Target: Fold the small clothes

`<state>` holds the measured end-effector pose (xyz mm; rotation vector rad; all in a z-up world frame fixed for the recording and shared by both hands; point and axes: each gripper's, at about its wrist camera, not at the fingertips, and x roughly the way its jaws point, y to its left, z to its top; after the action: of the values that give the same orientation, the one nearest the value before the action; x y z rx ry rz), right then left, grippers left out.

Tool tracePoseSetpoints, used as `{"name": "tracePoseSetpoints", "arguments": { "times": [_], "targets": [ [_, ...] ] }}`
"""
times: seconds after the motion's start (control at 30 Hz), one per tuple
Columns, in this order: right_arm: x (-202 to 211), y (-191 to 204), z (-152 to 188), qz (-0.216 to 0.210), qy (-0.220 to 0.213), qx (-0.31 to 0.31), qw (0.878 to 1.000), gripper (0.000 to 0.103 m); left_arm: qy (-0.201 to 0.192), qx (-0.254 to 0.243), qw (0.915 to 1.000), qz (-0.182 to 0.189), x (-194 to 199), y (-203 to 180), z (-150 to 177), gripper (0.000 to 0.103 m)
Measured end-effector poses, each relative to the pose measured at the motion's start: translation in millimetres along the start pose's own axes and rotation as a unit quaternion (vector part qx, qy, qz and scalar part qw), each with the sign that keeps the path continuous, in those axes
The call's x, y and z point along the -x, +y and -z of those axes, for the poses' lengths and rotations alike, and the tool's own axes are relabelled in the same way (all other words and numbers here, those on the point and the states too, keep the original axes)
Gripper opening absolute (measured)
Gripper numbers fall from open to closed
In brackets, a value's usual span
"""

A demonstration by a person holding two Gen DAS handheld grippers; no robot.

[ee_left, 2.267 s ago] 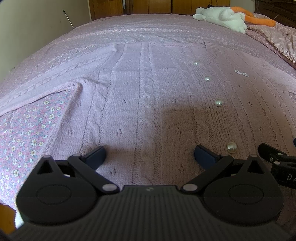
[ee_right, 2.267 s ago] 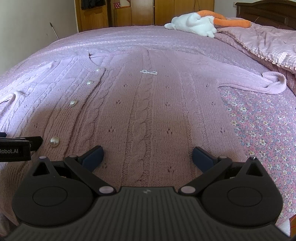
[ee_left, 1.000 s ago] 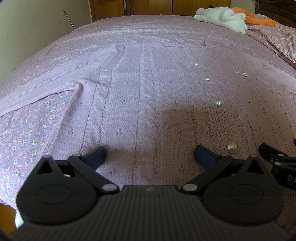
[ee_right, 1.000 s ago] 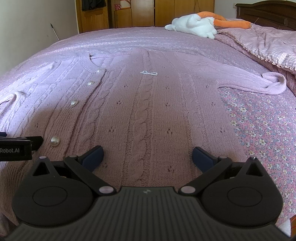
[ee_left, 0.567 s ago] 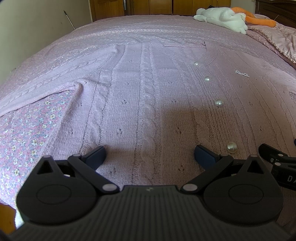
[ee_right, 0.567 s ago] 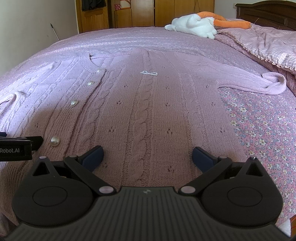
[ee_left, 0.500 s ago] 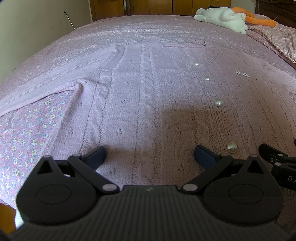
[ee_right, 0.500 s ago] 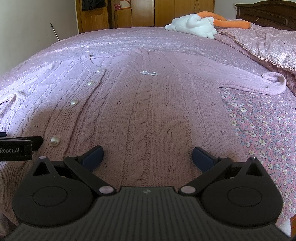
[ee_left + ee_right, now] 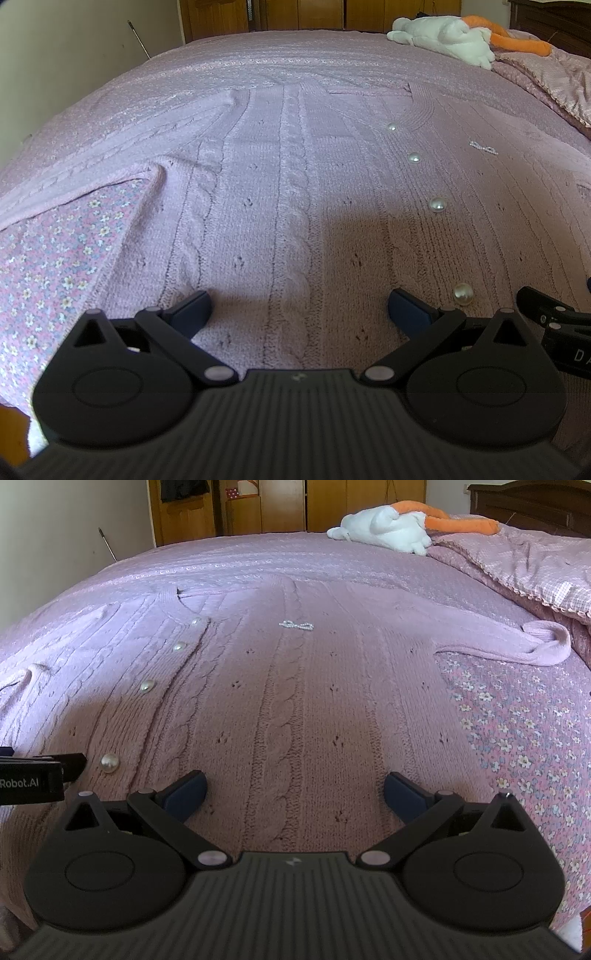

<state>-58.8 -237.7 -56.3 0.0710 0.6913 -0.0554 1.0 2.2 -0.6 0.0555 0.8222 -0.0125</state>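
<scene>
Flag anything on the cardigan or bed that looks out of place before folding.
Little stands out. The cardigan lies flat and buttoned on the bed. Its sleeve cuff is curled over rather than flat, and a ripple bunches the knit near the other sleeve. A plush toy sits far off.

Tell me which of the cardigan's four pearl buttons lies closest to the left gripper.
The lowest pearl button, near the hem, just beyond the left gripper's right-hand finger. The other three run up the placket toward the neckline.

Plush toy (image 9: 384, 530) (white, orange) on bedspread (image 9: 517, 720).
</scene>
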Motion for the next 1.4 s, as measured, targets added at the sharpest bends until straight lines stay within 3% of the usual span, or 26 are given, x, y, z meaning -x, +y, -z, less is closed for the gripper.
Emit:
{"name": "tracePoseSetpoints", "arguments": {
  "times": [0.27, 0.53, 0.77, 1.1, 1.4],
  "targets": [
    [-0.4, -7.4, -2.1, -0.019, 0.004, -0.007, 1.0, 0.103, 0.002, 0.001, 1.0, 0.0, -1.5, -0.2, -1.0, 0.103],
    [3.0, -43.7, -25.2, -0.089, 0.026, -0.079, 0.993, 0.103, 0.03, 0.0, 0.9995, 0.013, -2.3, 3.1, -10.6, 0.103],
    [17.4, -95.7, -58.2, -0.088, -0.011, -0.119, 0.989, 0.103, 0.03, 0.013, 0.9991, 0.027, 9.9, 12.1, -20.9, 0.103],
    [7.4, -216.0, -113.7, 0.016, -0.076, -0.137, 0.987, 0.103, 0.018, 0.01, 0.9995, 0.025, 16.7, 7.5, -35.4, 0.103],
    [-42.5, -310.2, -153.3, 0.135, -0.075, -0.148, 0.977, 0.103, 0.04, 0.024, 0.9988, 0.012, -3.0, 0.4, -41.5, 0.103]
  ]
}}
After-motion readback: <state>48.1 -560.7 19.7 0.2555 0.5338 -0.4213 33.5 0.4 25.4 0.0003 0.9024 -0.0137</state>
